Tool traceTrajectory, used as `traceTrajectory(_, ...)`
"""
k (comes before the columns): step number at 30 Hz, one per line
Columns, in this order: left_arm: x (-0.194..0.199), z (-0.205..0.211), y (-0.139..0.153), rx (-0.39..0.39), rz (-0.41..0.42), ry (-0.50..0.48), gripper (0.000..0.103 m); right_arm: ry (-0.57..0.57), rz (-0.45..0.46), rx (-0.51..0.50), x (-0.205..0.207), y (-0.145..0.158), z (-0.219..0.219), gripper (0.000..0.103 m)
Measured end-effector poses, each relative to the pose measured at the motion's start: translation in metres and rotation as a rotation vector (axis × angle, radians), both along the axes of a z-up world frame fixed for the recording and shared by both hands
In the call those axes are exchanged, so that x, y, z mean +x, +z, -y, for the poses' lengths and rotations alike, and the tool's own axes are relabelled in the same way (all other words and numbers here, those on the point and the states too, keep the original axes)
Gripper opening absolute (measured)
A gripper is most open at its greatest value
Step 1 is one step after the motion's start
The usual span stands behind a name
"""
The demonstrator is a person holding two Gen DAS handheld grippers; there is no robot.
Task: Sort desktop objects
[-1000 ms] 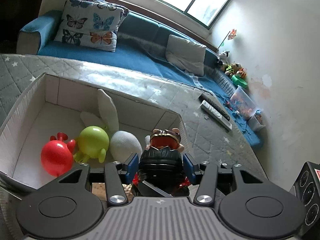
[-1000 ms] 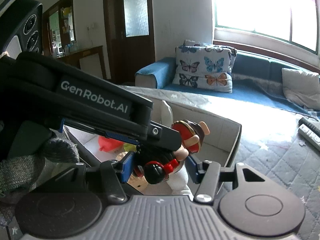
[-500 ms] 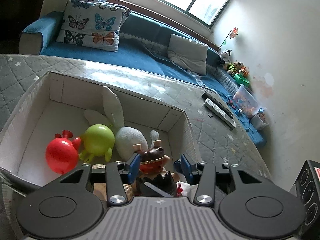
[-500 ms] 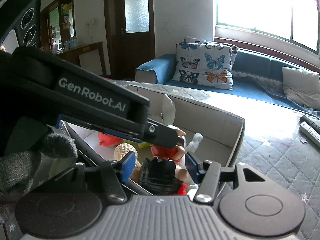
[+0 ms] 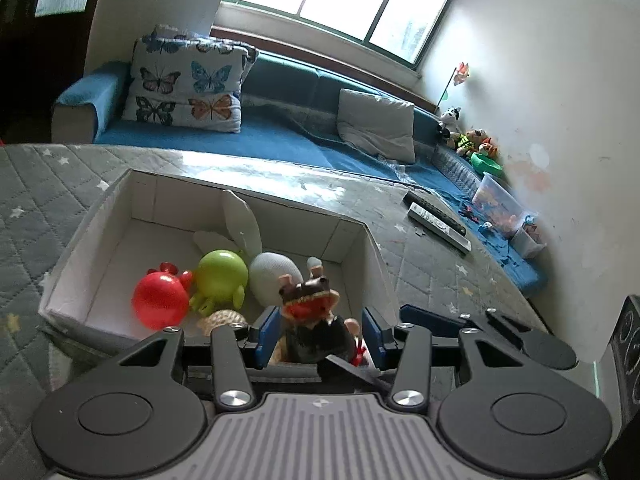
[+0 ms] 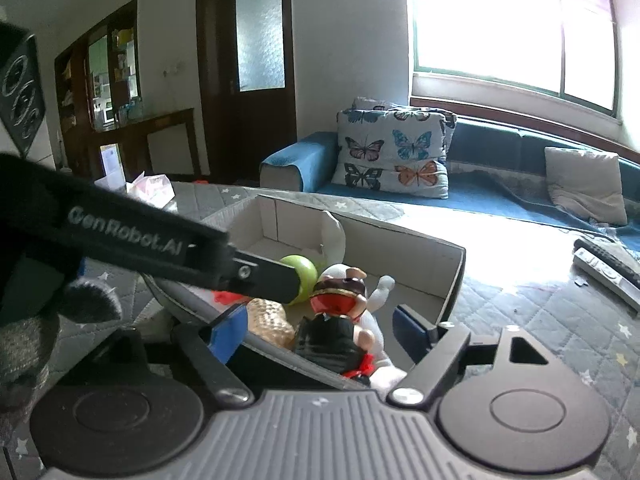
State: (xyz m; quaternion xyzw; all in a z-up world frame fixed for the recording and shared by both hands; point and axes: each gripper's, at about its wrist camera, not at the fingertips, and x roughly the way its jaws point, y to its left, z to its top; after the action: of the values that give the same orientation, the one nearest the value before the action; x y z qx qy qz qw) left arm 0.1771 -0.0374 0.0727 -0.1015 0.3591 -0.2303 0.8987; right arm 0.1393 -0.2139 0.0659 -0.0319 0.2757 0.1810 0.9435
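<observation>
A white cardboard box (image 5: 108,216) sits on the quilted table. It holds a red ball toy (image 5: 160,300), a green ball toy (image 5: 222,274), a white rabbit plush (image 5: 276,276), a woven ball (image 5: 222,318) and a figurine in black with a red face (image 5: 314,320). My left gripper (image 5: 320,334) is open, its blue pads on either side of the figurine, apart from it. My right gripper (image 6: 320,330) is open wide above the figurine (image 6: 336,320) at the box's near corner (image 6: 452,276). The left gripper's arm crosses the right wrist view.
Two remote controls (image 5: 438,220) lie on the table to the right of the box. A black speaker (image 5: 626,344) stands at the right edge. A blue sofa (image 5: 280,140) with cushions runs behind the table.
The figurine went down from above the box into its near right corner. Both grippers opened and drew back from it; the right one opened wider.
</observation>
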Motion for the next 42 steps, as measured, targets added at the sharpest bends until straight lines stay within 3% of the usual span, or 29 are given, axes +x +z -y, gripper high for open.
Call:
traceTrajectory(7, -0.037, -0.008, 0.003, 0.05, 0.07, 0.012, 0.048, -0.028, 0.02, 0.018, -0.025, 0.006, 0.003, 0.093)
traceTrajectory(15, -0.072, -0.018, 0.006, 0.079, 0.097, 0.041, 0.048, -0.058, 0.031, 0.017, -0.053, 0.002, 0.003, 0.103)
traceTrajectory(25, -0.108, -0.02, 0.0, 0.146, 0.119, 0.076, 0.048, -0.114, 0.009, 0.017, -0.079, -0.008, 0.005, 0.103)
traceTrajectory(42, -0.132, -0.012, -0.033, 0.286, 0.044, 0.166, 0.048, -0.199, -0.068, 0.013, -0.109, -0.035, 0.01, 0.103)
